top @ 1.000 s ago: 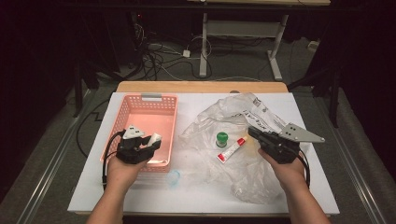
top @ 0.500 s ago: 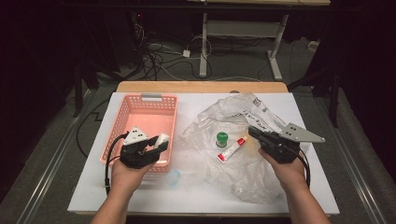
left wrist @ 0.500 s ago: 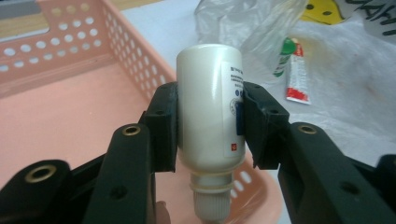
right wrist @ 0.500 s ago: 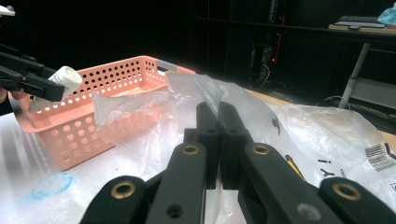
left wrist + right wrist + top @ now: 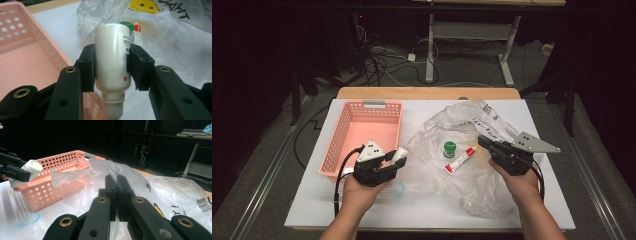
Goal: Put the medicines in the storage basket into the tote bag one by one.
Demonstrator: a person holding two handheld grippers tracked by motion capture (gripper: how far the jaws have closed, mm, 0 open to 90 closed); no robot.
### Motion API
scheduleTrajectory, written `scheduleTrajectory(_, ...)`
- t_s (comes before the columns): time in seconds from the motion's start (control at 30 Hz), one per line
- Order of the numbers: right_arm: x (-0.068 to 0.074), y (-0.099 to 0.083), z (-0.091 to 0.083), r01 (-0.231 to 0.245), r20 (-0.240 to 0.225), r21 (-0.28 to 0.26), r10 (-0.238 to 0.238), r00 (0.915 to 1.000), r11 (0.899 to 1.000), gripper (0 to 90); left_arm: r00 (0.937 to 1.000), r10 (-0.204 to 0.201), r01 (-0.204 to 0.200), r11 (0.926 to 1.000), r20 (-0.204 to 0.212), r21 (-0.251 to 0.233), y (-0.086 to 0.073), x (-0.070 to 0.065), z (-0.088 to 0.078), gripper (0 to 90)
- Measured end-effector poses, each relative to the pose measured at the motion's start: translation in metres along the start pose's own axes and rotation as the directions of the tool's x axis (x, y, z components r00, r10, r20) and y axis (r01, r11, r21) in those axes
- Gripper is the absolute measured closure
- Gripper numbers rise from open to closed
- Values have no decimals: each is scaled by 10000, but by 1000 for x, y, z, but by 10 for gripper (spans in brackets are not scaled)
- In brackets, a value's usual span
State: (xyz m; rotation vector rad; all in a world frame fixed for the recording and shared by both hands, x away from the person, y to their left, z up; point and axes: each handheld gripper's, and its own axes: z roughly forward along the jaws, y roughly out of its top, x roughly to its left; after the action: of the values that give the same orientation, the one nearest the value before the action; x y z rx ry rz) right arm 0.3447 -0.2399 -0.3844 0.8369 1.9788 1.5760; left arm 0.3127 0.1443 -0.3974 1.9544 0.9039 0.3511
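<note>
My left gripper [image 5: 111, 68] is clamped on the white bottle [image 5: 113, 57]; I'd carry it level over the pink basket's [image 5: 343, 135] near rim, right gripper [image 5: 117, 195] shut on the plastic bag [image 5: 472, 175]

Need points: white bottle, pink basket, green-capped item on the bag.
white bottle [image 5: 112, 57]: left gripper view, middle of its body between the jaws.
pink basket [image 5: 339, 142]: high view, left perforated wall.
green cap [image 5: 449, 147]: high view, top of the cap, on the plastic bag [image 5: 482, 190].

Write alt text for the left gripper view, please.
Black tongs grip a white bottle, cap toward the camera. A pink basket lies left; behind, on a clear plastic bag, a green cap and a small tube.
</note>
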Motion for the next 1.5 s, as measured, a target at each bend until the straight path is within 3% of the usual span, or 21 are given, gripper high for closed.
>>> scheduleTrajectory(0.53, 0, 0, 0, 41, -56, 3, -41, 10000, 10000, 900, 9955, 530, -571, 9970, 782, 513, -2, -30, 29, 582)
scheduleTrajectory(0.9, 2, 0, 1, 7, -52, 40, -7, 10000, 10000, 900, 9874, 925, -1038, 9910, 1282, 843, 1, -52, 65, 582)
scheduleTrajectory(1.5, 1, 0, 0, 49, -64, 15, -49, 10000, 10000, 900, 9836, 1019, -1156, 9896, 1491, 859, 19, -61, 111, 582)
